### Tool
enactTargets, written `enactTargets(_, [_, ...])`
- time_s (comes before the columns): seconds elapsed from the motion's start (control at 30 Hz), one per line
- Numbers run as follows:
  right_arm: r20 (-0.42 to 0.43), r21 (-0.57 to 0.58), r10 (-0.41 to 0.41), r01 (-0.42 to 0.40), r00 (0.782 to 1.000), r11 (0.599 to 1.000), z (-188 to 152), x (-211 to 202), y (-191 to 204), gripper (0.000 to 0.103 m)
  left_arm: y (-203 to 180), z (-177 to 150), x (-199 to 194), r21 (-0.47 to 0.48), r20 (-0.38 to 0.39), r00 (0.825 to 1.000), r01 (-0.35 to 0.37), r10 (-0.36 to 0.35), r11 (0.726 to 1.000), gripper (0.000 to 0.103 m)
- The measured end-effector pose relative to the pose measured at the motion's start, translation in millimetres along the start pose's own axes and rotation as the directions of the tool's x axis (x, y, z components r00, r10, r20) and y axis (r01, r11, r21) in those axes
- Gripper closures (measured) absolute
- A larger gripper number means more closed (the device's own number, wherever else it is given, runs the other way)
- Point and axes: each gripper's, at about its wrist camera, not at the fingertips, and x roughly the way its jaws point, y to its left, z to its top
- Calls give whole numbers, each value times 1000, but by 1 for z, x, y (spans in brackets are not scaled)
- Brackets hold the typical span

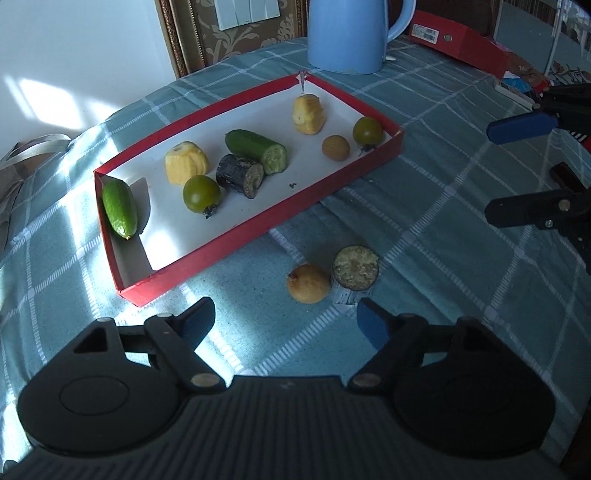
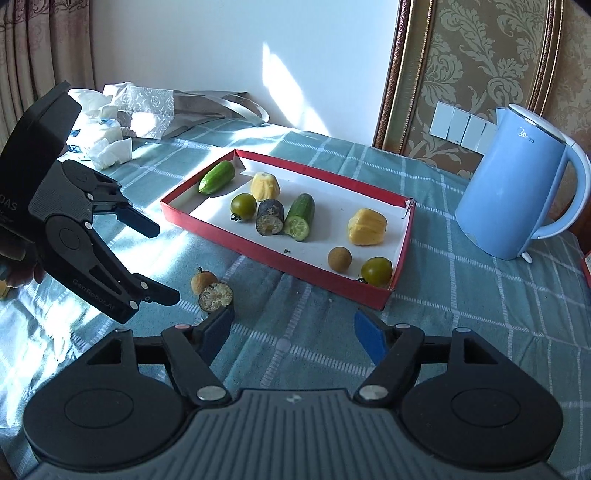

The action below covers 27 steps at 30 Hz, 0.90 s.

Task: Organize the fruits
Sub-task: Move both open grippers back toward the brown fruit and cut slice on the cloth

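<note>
A red-rimmed white tray (image 1: pixel 258 218) (image 2: pixel 404 236) on the checked cloth holds two cucumber pieces, two green tomatoes, two yellow fruit pieces, a dark eggplant chunk and a small brown fruit. Outside it lie a round yellow-brown fruit (image 1: pixel 308 283) (image 2: pixel 203 281) and a cut eggplant piece (image 1: pixel 355 268) (image 2: pixel 216 296), touching each other. My left gripper (image 1: pixel 286 323) (image 2: pixel 164 262) is open and empty, just short of these two. My right gripper (image 2: pixel 293 328) (image 1: pixel 517 171) is open and empty, with the eggplant piece beside its left fingertip.
A blue kettle (image 1: pixel 347 33) (image 2: pixel 517 192) stands behind the tray. A red box (image 1: pixel 461 40) lies at the far right. Crumpled tissues and a packet (image 2: pixel 110 125) and a grey bag (image 2: pixel 218 107) lie at the table's far left edge.
</note>
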Motion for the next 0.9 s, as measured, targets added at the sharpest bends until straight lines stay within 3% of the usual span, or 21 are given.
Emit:
enactTargets(0.13, [-12, 26, -43, 43, 999, 999, -7, -6, -9, 27, -22, 6, -5, 68, 49, 994, 98, -101, 993, 21])
enactTargets(0.37, [-25, 102, -81, 83, 996, 991, -20, -16, -26, 27, -50, 16, 22, 269, 1, 993, 116, -120, 956, 26])
enactTargets(0.57, [-18, 131, -79, 80, 997, 988, -27, -22, -28, 27, -44, 26, 38, 313, -77, 984, 177, -161, 933, 35])
enactTargets(0.8, [-25, 145, -70, 73, 997, 987, -33, -23, -27, 27, -43, 30, 38, 326, -79, 989, 143, -124, 934, 36])
enactTargets(0.87, [-22, 150, -64, 67, 998, 986, -32, -21, -27, 27, -39, 31, 30, 290, -46, 993, 120, -112, 950, 29])
enactTargets(0.9, [-18, 153, -58, 60, 998, 986, -32, -21, -27, 27, -36, 30, 25, 262, -23, 994, 107, -105, 959, 21])
